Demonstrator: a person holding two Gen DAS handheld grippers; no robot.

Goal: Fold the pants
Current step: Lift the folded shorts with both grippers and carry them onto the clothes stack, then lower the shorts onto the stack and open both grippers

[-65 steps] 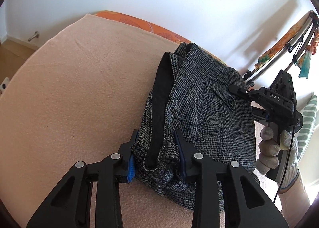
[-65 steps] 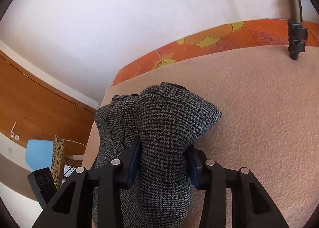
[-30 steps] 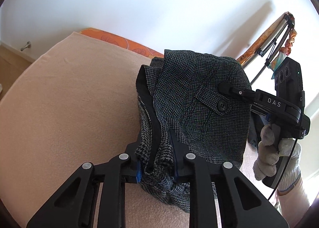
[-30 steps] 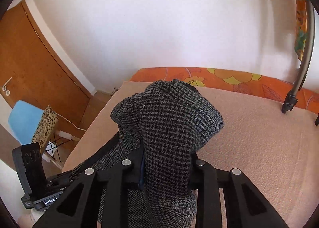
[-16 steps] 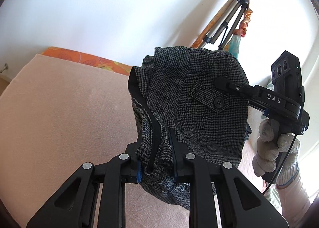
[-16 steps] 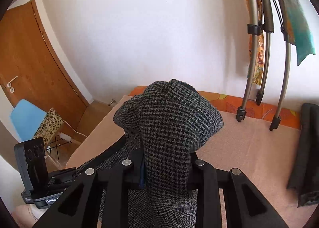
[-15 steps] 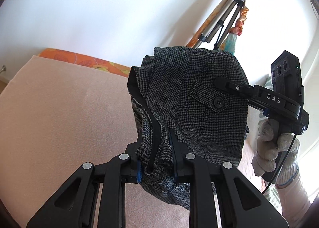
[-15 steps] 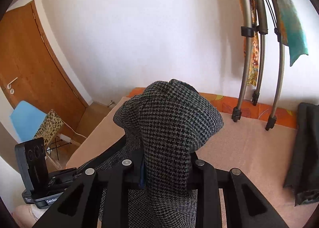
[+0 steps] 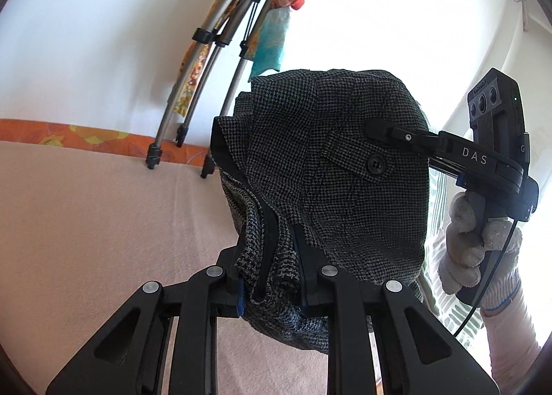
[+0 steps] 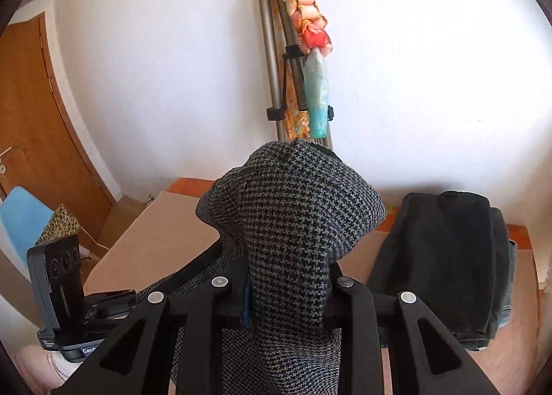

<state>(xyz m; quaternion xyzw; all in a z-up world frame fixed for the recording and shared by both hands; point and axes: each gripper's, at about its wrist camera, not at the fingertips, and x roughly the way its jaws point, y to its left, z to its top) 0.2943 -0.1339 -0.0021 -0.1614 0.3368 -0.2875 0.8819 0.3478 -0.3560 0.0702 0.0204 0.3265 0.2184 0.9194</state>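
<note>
I had both the left gripper (image 9: 272, 267) and right gripper (image 10: 286, 286) clamped on the houndstooth pants (image 9: 331, 167), which blocked the tripod (image 10: 276, 60) and bordered the dark folded clothes (image 10: 445, 257).

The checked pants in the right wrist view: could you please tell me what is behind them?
Behind the checked pants stand tripod legs hung with scarves against the white wall. The legs' lower ends and part of the bed are covered by the fabric.
</note>
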